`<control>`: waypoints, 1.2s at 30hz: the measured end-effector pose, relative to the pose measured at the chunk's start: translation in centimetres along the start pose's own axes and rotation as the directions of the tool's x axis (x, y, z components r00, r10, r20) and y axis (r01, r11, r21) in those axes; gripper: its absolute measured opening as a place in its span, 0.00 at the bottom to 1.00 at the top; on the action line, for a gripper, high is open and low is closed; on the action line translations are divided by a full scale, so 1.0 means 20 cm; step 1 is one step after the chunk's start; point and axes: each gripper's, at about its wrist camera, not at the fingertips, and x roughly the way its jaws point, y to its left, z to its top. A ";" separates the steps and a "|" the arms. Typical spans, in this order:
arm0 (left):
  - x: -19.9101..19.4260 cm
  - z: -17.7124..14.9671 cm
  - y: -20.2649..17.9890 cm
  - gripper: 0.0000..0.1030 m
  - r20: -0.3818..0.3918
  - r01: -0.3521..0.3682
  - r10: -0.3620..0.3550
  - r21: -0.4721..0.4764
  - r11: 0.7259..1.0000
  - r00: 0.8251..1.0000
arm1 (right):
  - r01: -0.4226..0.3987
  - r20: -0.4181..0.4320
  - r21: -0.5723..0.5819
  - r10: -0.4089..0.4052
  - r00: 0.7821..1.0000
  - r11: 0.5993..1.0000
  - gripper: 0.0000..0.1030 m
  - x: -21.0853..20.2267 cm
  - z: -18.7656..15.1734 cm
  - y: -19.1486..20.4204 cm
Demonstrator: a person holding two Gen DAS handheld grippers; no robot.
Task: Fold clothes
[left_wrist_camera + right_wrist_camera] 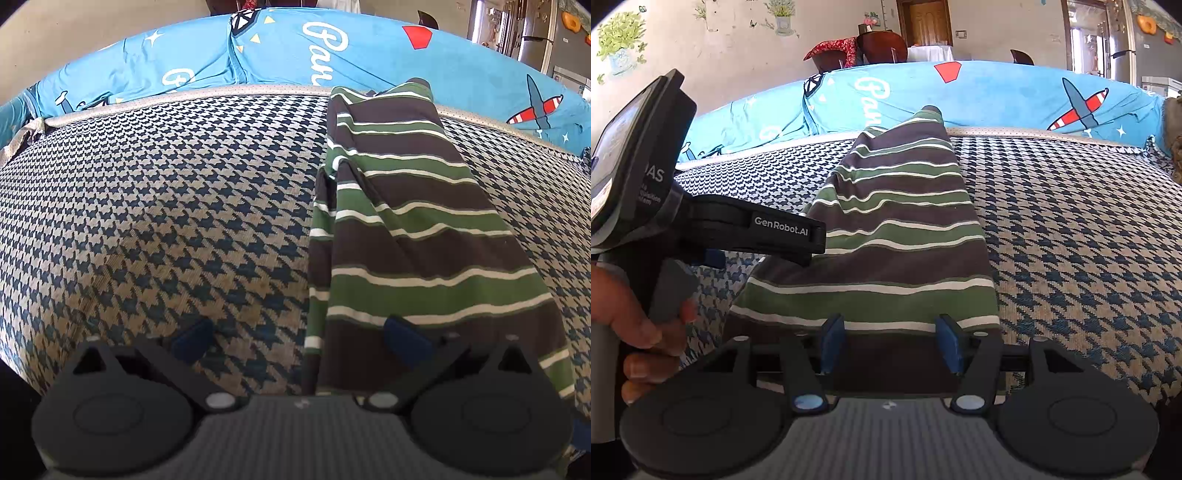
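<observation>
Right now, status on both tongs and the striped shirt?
Left tongs open, low at striped shirt's near left edge. Right tongs open over its near hem. Shirt folded lengthwise into a strip on houndstooth cover. Nothing in the way.

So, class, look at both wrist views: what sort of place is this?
Most likely a lived-in home. A green-and-brown striped garment lies on a houndstooth-covered bed or couch, backed by a blue aeroplane-print sheet; behind are flower wall stickers and a wooden door.
</observation>
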 end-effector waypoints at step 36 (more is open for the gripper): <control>0.00 -0.01 0.01 1.00 -0.017 -0.003 0.003 0.006 1.000 1.000 | -0.003 -0.016 0.000 0.003 1.000 1.000 0.60 0.01 0.01 0.00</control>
